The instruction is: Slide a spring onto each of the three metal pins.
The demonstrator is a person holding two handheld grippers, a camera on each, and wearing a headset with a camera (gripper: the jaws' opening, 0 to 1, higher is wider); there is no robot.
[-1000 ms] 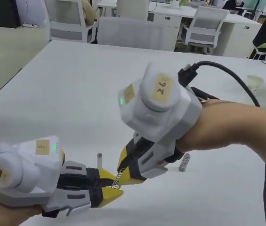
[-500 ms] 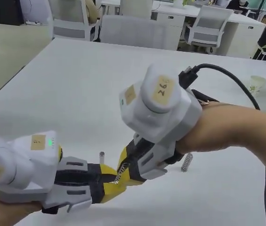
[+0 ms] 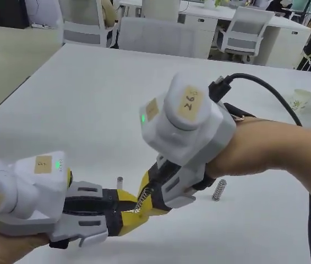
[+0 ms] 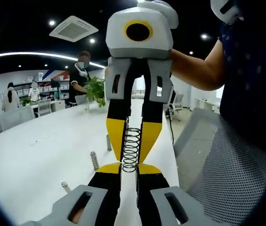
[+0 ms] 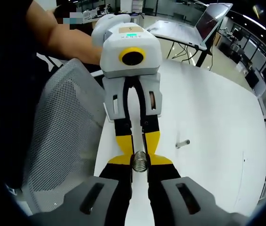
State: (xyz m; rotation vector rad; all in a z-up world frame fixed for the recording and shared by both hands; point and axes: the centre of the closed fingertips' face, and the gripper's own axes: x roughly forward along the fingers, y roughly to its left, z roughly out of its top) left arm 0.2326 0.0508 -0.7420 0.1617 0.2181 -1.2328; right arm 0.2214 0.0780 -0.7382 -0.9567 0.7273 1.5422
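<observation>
Right gripper [image 5: 140,164] clamps the spring [image 4: 131,148] over the table's [image 3: 89,99] near edge, long axis aimed straight at the left gripper [image 4: 129,168], jaws pinched together at the spring's end, tip to tip.

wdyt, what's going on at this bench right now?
A person is working two handheld grippers over a white table. The right gripper has its jaws closed around a spring. The left gripper meets that spring's lower end nose to nose; whether it grips is unclear. Two other springs stand upright on the table, seemingly on pins. One bare pin stands just beyond the grippers, not yet fitted.
</observation>
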